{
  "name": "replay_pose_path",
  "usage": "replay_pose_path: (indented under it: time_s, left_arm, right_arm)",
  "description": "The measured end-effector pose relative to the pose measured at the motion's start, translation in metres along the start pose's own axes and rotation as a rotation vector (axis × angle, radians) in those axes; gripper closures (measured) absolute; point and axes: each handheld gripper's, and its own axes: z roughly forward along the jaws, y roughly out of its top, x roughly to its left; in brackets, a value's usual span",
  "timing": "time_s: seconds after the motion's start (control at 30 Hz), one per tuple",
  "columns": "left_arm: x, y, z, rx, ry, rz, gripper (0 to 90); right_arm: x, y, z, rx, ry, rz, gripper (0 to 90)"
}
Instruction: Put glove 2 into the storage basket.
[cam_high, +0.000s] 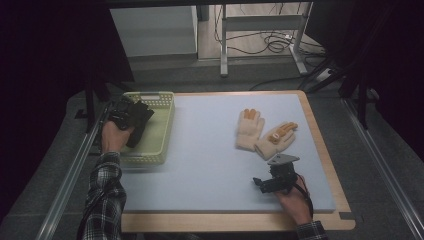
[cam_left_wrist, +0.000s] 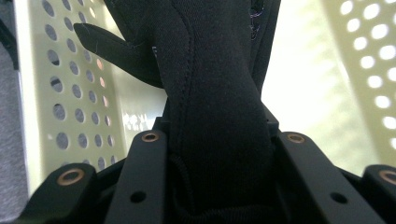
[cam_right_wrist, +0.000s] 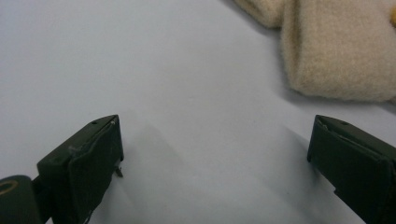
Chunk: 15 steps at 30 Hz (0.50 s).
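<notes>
A black glove (cam_high: 141, 124) hangs from my left gripper (cam_high: 131, 118), which is shut on it over the pale green basket (cam_high: 165, 131) at the table's left. In the left gripper view the black glove (cam_left_wrist: 219, 107) is pinched between the jaws of the left gripper (cam_left_wrist: 219, 140), with the perforated basket wall (cam_left_wrist: 79, 107) behind it. Two beige gloves with orange fingertips (cam_high: 249, 129) (cam_high: 276, 140) lie on the right half of the mat. My right gripper (cam_high: 261, 183) rests just in front of them, open and holding nothing. In the right gripper view a beige cuff (cam_right_wrist: 336, 56) lies beyond the right gripper (cam_right_wrist: 217, 135).
A light blue mat (cam_high: 200, 155) covers a wooden board (cam_high: 325, 145). A metal rail (cam_high: 70, 170) runs along the left side. Table legs and cables (cam_high: 270, 42) stand beyond the far edge.
</notes>
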Motion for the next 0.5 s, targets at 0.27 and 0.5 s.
replay_pose_path:
  time_s: [0.27,0.5]
  left_arm:
    - [-0.006,0.0,0.019,0.061,0.04,0.074,26.9]
    - [0.002,-0.008,0.004,-0.014,-0.011,0.034,13.8]
  right_arm:
    - [0.0,0.0,0.0,0.0,0.0,0.0,3.2]
    - [0.0,0.0,0.0,0.0,-0.001,0.0,3.2]
